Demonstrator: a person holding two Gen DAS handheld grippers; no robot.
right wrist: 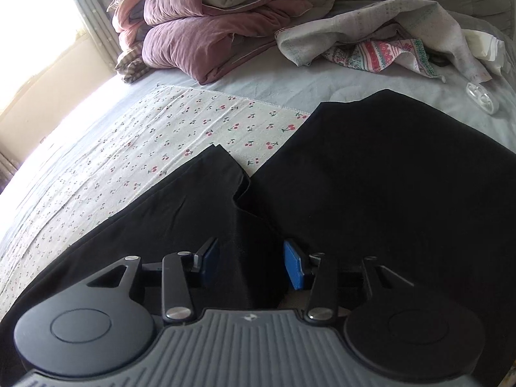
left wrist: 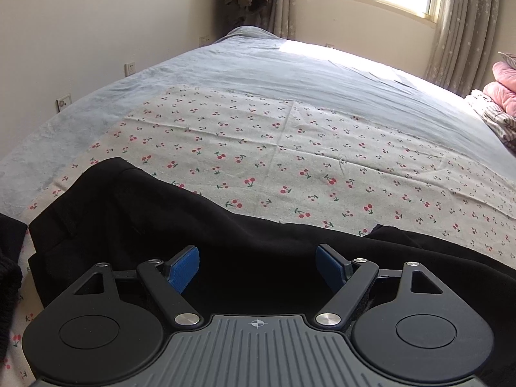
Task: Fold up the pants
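Looking along the left gripper (left wrist: 257, 266), the blue pads (left wrist: 183, 267) stand wide apart over the black pants (left wrist: 225, 225), nothing pinched between them; the pants fill the frame from 8 to 4 o'clock on a cherry-print cloth (left wrist: 290, 148), their folds lost in the black and their left end cut off at 9 o'clock. In the right wrist view, the right gripper (right wrist: 251, 264) has its jaws partly parted with a ridge of pants (right wrist: 387, 177) between them; whether the pads still touch it is unclear. Quilts (right wrist: 200, 32) sit at 11 o'clock
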